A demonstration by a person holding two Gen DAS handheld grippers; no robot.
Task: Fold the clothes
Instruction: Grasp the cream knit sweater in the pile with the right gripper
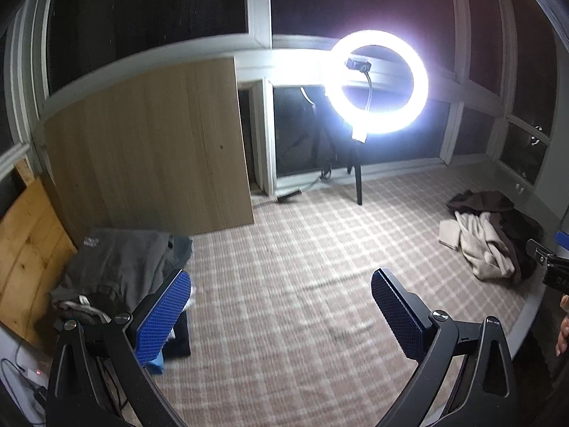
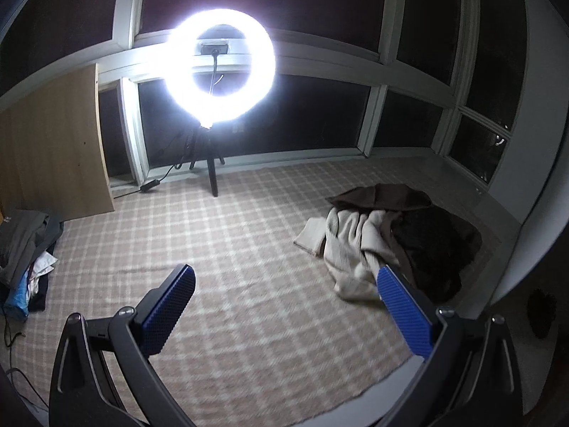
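Note:
A crumpled pile of clothes lies on the right of the checked blanket (image 1: 284, 267): a cream garment (image 1: 483, 245) (image 2: 355, 245) over dark brown ones (image 2: 434, 245). At the left sits a stack of folded clothes, a grey garment (image 1: 117, 263) (image 2: 21, 238) on top. My left gripper (image 1: 281, 302) hovers open above the blanket between the two heaps, holding nothing. My right gripper (image 2: 284, 299) is also open and empty; its right finger (image 2: 402, 306) overlaps the near edge of the cream garment in the view.
A lit ring light (image 1: 377, 82) (image 2: 220, 67) on a black tripod stands at the blanket's far edge before dark windows, its cable trailing left. A wooden board (image 1: 149, 149) leans at the back left. A person's fingers (image 1: 563, 327) show at the right edge.

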